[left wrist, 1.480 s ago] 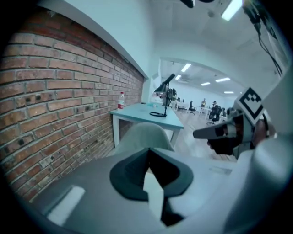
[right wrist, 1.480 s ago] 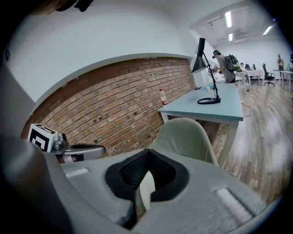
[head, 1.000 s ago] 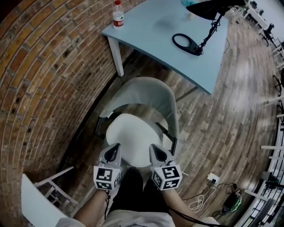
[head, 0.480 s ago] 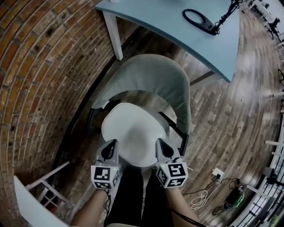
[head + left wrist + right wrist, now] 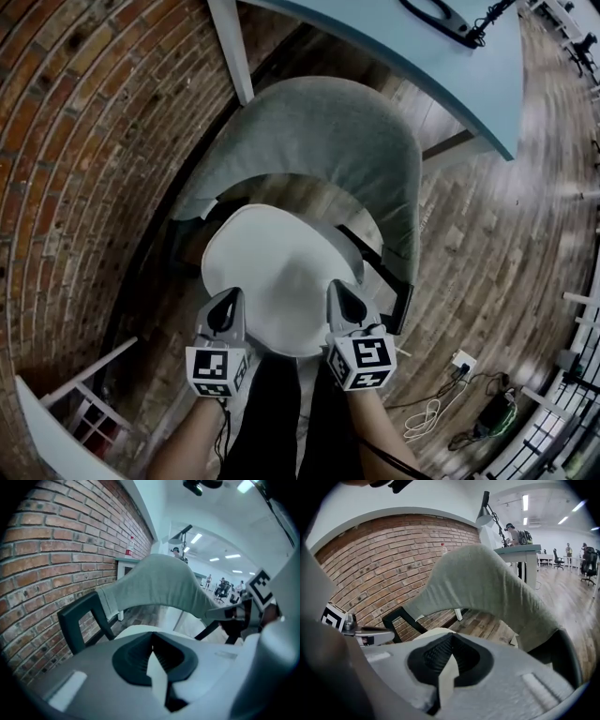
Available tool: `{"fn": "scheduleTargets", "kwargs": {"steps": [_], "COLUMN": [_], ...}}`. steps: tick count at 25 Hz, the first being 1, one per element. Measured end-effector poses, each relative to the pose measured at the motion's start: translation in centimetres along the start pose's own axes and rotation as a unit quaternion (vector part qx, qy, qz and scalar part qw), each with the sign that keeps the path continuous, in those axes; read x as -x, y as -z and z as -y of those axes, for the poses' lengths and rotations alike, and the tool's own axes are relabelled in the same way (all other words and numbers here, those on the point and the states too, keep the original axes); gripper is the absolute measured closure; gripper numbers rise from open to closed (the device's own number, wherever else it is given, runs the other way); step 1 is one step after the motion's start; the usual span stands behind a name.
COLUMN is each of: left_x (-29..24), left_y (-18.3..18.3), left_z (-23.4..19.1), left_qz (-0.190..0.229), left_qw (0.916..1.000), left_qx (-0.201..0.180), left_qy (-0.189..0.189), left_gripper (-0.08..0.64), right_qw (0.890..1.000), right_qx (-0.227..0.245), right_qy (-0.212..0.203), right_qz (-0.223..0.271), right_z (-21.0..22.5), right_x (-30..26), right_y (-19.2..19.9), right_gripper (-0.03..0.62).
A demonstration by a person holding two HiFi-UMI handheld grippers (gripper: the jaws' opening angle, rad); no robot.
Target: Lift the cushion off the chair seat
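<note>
Starting at the left, a brick wall (image 5: 75, 159) runs beside the grey-backed chair (image 5: 328, 141). The white cushion (image 5: 277, 267) lies on the seat. The left claw (image 5: 227, 302), closed and empty, points at the cushion's 7 o'clock edge. The right claw (image 5: 339, 291), likewise closed on nothing, points at 5 o'clock. A pale counter (image 5: 469, 66) stands at 1 o'clock.

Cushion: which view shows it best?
Head view: nearly all of the white cushion shows from above, lying on the chair. Both gripper views show only a pale sliver of it under the backrest.
</note>
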State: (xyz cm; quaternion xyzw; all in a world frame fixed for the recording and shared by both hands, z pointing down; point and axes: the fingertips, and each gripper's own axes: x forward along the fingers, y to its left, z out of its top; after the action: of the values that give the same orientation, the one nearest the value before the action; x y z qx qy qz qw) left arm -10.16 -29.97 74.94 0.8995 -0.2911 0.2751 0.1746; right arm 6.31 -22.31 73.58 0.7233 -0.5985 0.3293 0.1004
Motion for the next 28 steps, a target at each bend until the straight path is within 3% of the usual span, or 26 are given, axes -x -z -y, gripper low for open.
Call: {"fn": "scheduleTargets", "kwargs": {"steps": [6,12,20,24,26,28], "left_x": [-1.4,-2.6,-3.1,-3.4,-3.5,-3.6], "left_y": [2.6,5.2,6.9,7.7,8.3,8.8], "left_z": [-1.0,-2.6,-4.5,-5.1,-5.5,-5.9], "left_qz": [-0.009,-0.020,-0.038,-0.049,-0.056,-0.062], "left_qw": [0.9999,0.9988,0.9951,0.9921,0.9898,0.9867], "left_qx": [0.007,0.018,0.048,0.061,0.074,0.087], "left_qy": [-0.009,-0.041,-0.078,-0.098,-0.108,-0.123], "left_gripper": [0.569,0.569,0.565,0.480,0.446,0.388], "right_qw": [1.000,0.999,0.998,0.998,0.997,0.997], "right_qx": [0.000,0.014,0.020,0.016,0.013,0.009], "right_qy": [-0.018,-0.038,-0.017,-0.003,0.005,0.014], "right_qz": [-0.010,-0.019,-0.052,-0.061,-0.070,-0.074], "right_z": [0.3,0.9,2.7,3.7,4.0,4.6], "right_x": [-2.8,-5.2,-7.1,-7.9,-8.4,-8.9], "right_y": [1.9,3.9,5.7,5.6,5.9,6.2], "right_gripper": [0.595,0.594,0.592,0.590,0.474,0.456]}}
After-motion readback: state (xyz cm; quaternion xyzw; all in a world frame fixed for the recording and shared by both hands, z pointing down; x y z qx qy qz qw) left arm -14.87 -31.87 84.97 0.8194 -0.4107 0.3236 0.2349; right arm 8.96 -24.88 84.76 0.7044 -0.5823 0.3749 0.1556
